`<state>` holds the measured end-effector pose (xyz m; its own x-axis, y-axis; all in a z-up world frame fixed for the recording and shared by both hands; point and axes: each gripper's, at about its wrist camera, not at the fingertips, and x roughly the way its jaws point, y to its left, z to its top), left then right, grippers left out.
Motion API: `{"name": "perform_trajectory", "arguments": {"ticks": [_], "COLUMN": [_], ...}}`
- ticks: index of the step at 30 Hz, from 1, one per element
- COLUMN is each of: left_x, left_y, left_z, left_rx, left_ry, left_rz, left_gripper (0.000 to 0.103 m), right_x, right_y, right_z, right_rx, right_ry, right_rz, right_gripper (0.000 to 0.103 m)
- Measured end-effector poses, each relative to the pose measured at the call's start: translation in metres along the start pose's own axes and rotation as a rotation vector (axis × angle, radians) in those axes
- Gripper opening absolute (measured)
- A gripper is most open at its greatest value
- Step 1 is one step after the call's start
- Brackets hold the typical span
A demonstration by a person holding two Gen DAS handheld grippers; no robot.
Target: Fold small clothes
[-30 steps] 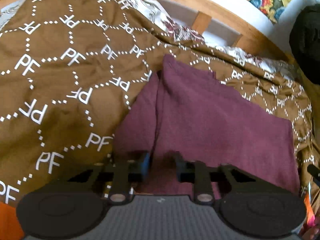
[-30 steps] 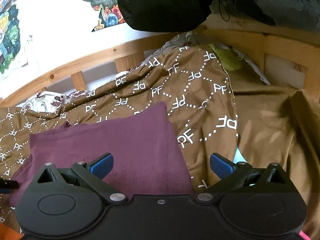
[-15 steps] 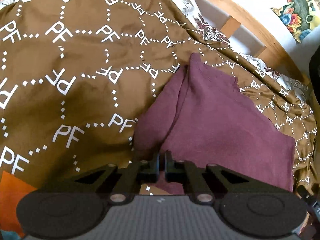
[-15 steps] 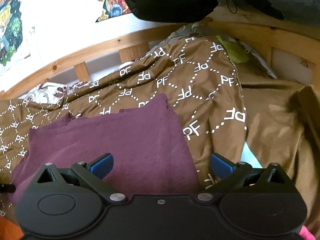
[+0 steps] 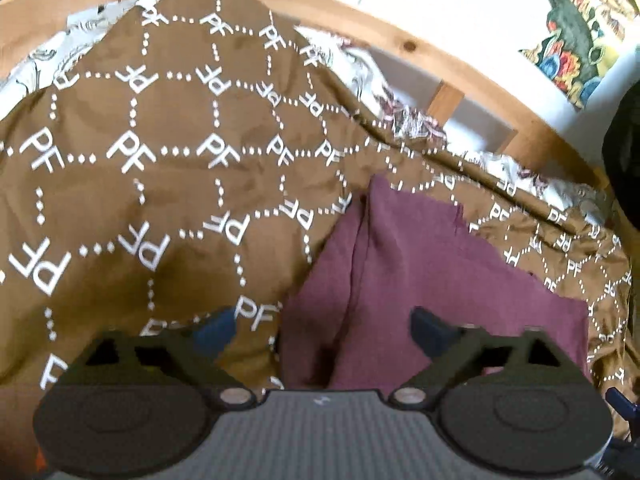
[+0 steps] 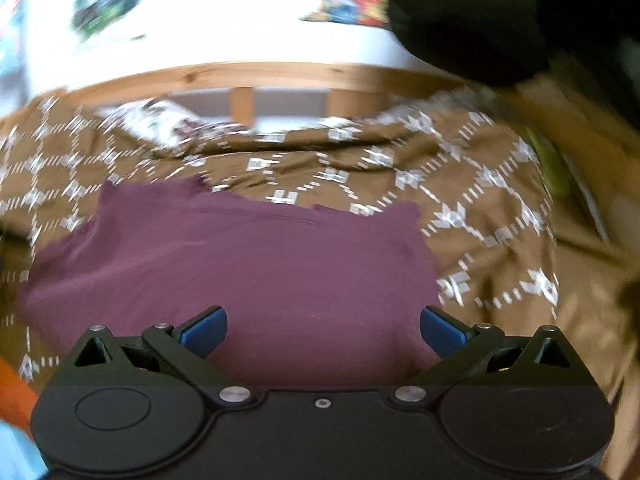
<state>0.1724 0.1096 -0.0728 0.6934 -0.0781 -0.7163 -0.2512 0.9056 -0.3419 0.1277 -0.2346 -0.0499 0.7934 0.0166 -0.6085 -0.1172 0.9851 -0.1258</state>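
Note:
A folded maroon cloth (image 5: 432, 280) lies on a brown bedspread (image 5: 160, 184) with white "PF" lettering. In the left wrist view its folded left edge shows a second layer beside it. My left gripper (image 5: 320, 326) is open and empty, its jaws spread over the cloth's near left corner. In the right wrist view, which is blurred, the maroon cloth (image 6: 248, 264) lies flat and wide. My right gripper (image 6: 322, 330) is open and empty, held over the cloth's near edge.
A wooden bed rail (image 5: 460, 68) curves along the far side, with a white wall and colourful pictures (image 5: 580, 32) behind. A floral sheet (image 5: 404, 116) peeks out by the rail. A black bundle (image 6: 480, 20) sits at the upper right.
My left gripper was shut on the cloth's near corner half a second ago and has since opened and drawn back. My right gripper stayed open and swung left across the cloth.

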Motion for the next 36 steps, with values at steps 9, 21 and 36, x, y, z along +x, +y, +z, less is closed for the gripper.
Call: {"name": "perform_trajectory", "arguments": {"ticks": [9,21,36], "left_x": [0.030,0.046,0.055], "left_y": [-0.020,-0.017,-0.022], "left_z": [-0.003,-0.004,0.001], "left_rx": [0.126,0.090,0.117], "left_ry": [0.082,0.105,0.089], "left_rz": [0.043,0.103,0.098], "left_gripper": [0.102,0.102,0.102], "right_x": [0.013,0.041,0.035], "right_y": [0.065,0.081,0.077], "right_z": [-0.001,-0.021,-0.019], "right_rx": [-0.182,-0.299,-0.264], "right_ry": [-0.042,0.086,0.048], "right_rz": [0.020,0.031,0.046], "right_gripper": [0.102,0.102,0.102]}}
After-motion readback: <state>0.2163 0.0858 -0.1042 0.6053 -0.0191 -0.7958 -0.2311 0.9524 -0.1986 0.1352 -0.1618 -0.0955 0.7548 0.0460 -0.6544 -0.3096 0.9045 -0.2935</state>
